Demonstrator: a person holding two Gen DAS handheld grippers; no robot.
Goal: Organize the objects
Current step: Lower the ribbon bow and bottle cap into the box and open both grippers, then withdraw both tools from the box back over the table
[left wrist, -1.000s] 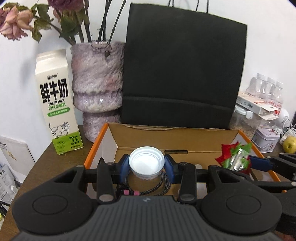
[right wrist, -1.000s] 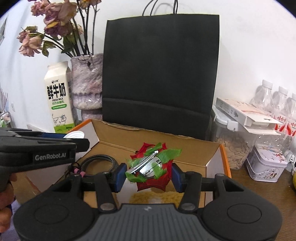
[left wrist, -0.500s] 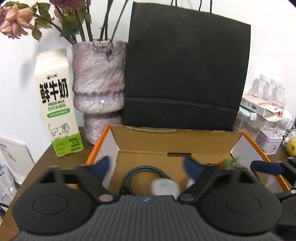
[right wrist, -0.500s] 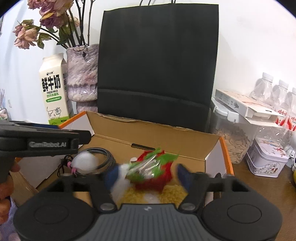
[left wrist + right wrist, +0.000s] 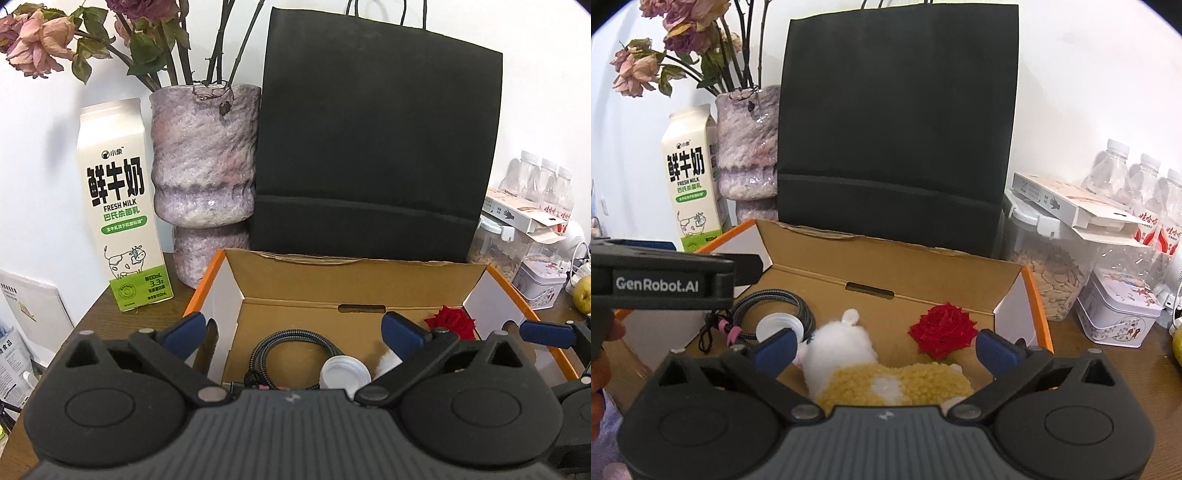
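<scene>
An open cardboard box with orange edges stands in front of both grippers. On its floor lie a coiled braided cable, a white bottle cap and a red fabric rose. My left gripper hovers open over the box's left half, with nothing between its fingers. In the right wrist view, the cap, the rose and a white and yellow plush toy lie below my right gripper. Its jaws are opening and hold nothing; the rose is free on the box floor.
A black paper bag stands right behind the box. A milk carton and a purple vase with dried roses are at the back left. A seed jar, a tin and water bottles crowd the right.
Both grippers went from shut to wide open. The white cap dropped from the left jaws and the rose from the right jaws into the box.
</scene>
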